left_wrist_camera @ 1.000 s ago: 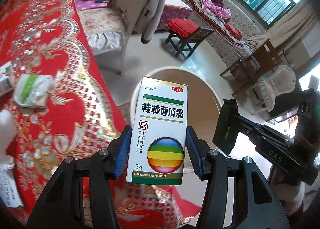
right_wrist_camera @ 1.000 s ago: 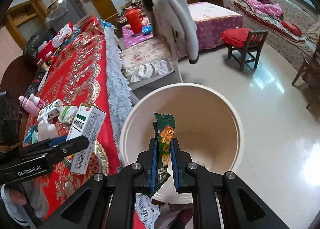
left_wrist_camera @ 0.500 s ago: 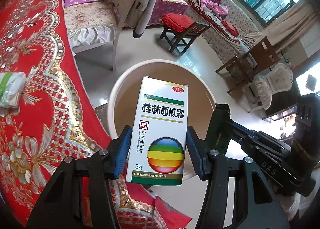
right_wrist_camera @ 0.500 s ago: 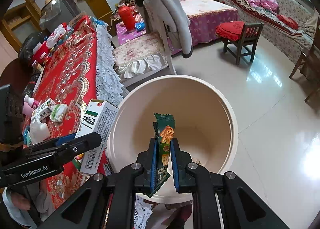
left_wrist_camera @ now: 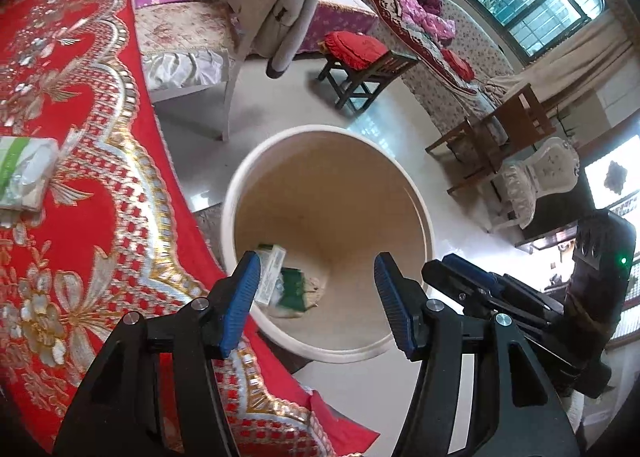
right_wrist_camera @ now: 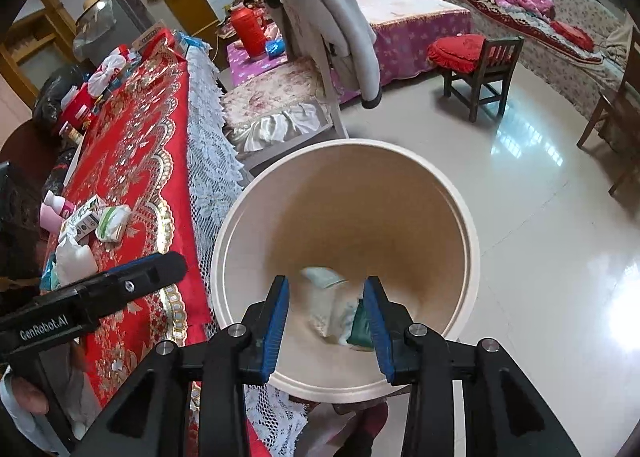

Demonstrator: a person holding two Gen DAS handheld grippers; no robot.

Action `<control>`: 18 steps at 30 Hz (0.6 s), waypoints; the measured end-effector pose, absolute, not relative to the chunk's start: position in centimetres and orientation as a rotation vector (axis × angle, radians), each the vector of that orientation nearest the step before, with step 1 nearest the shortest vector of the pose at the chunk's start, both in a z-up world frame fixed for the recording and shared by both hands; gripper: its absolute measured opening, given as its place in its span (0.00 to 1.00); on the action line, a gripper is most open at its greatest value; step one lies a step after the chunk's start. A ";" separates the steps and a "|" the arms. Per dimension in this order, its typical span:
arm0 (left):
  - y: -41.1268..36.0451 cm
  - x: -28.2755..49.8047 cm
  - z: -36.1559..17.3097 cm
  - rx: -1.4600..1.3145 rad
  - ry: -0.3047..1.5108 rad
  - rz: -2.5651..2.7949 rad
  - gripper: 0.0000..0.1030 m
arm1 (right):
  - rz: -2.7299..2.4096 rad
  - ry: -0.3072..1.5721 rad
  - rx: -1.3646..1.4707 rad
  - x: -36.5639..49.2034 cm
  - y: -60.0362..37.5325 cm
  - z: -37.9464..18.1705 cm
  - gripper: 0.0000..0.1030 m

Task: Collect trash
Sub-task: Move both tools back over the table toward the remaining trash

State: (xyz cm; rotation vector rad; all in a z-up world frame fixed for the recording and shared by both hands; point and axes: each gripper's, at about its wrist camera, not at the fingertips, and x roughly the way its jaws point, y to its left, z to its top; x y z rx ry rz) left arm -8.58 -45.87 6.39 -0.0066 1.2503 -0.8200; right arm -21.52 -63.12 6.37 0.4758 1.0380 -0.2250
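A white medicine box (left_wrist_camera: 270, 275) and a green snack wrapper (left_wrist_camera: 293, 289) lie blurred at the bottom of a cream waste bin (left_wrist_camera: 424, 201) on the tiled floor, just beside a table under a red-and-gold cloth (left_wrist_camera: 80, 217). Above the rim, the left gripper (left_wrist_camera: 316, 293) and right gripper (right_wrist_camera: 326, 321) both point down into the bin, jaws opening with nothing between their blue pads. At nine o'clock from the bin, a tissue pack (right_wrist_camera: 113, 222) and a small carton (right_wrist_camera: 82, 220) rest on the cloth.
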 end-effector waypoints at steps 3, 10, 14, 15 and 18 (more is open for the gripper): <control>-45.1 -8.5 6.7 0.000 1.235 -0.799 0.56 | -0.219 1.042 0.480 -21.5 -62.9 6.4 0.36; -43.4 -8.4 7.6 0.011 1.193 -0.747 0.56 | -0.202 1.037 0.469 -20.8 -61.9 6.9 0.36; -42.3 -8.4 8.3 0.024 1.151 -0.718 0.56 | -0.182 1.034 0.457 -20.1 -61.0 7.3 0.36; -41.9 -8.3 8.6 0.026 1.139 -0.710 0.56 | -0.174 1.032 0.451 -19.9 -60.6 7.5 0.36; -40.9 -8.1 9.2 0.031 1.113 -0.686 0.56 | -0.155 1.027 0.435 -19.2 -59.5 7.9 0.36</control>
